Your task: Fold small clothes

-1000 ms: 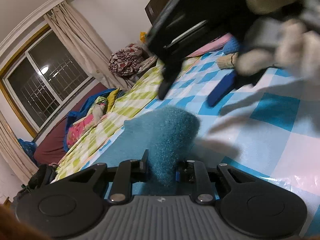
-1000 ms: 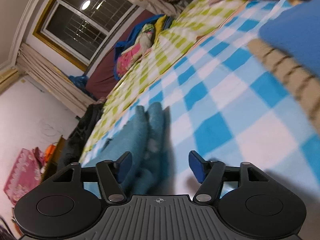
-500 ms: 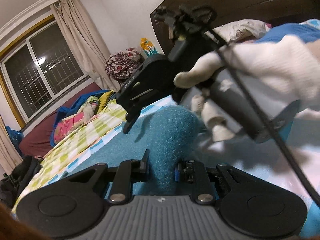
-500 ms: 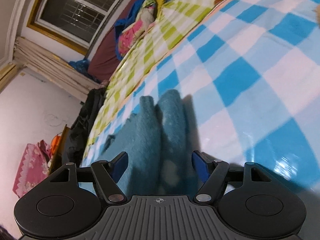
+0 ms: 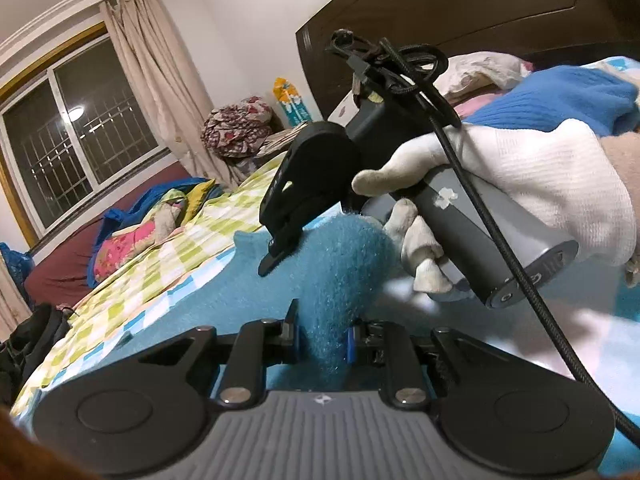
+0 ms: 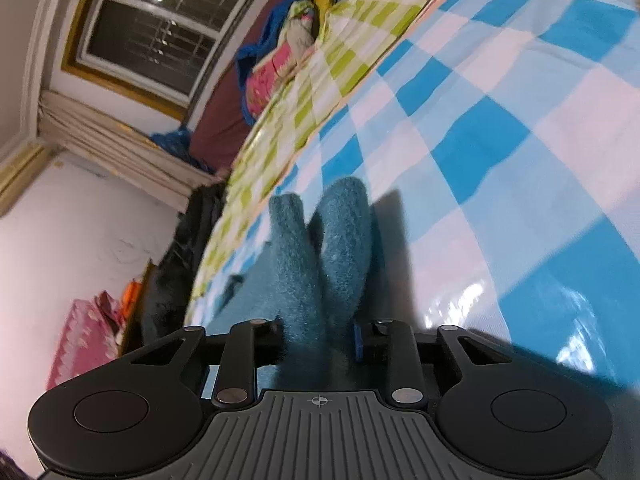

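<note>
A fuzzy teal garment (image 5: 344, 264) lies on the blue-checked sheet (image 6: 500, 140). My left gripper (image 5: 322, 338) is shut on a raised fold of it, with the cloth bunched between the pads. In the right wrist view the same teal garment (image 6: 320, 248) rises as two ridges. My right gripper (image 6: 320, 340) has its jaws closing on it, and both pads press into the pile. In the left wrist view the right gripper (image 5: 276, 256) comes in from the right, its tips at the cloth just beyond my left one, held by a white-gloved hand (image 5: 540, 184).
A green-checked blanket (image 6: 320, 68) and a heap of bright bedding (image 5: 132, 240) lie along the window side. A blue knitted garment (image 5: 552, 96) and pillows sit near the dark headboard (image 5: 480, 8). A black cable (image 5: 500, 248) hangs from the right gripper.
The right gripper came in over the teal garment and its wide-open jaws closed onto the folded ridges. The left gripper kept its grip and lifted the fold slightly.
</note>
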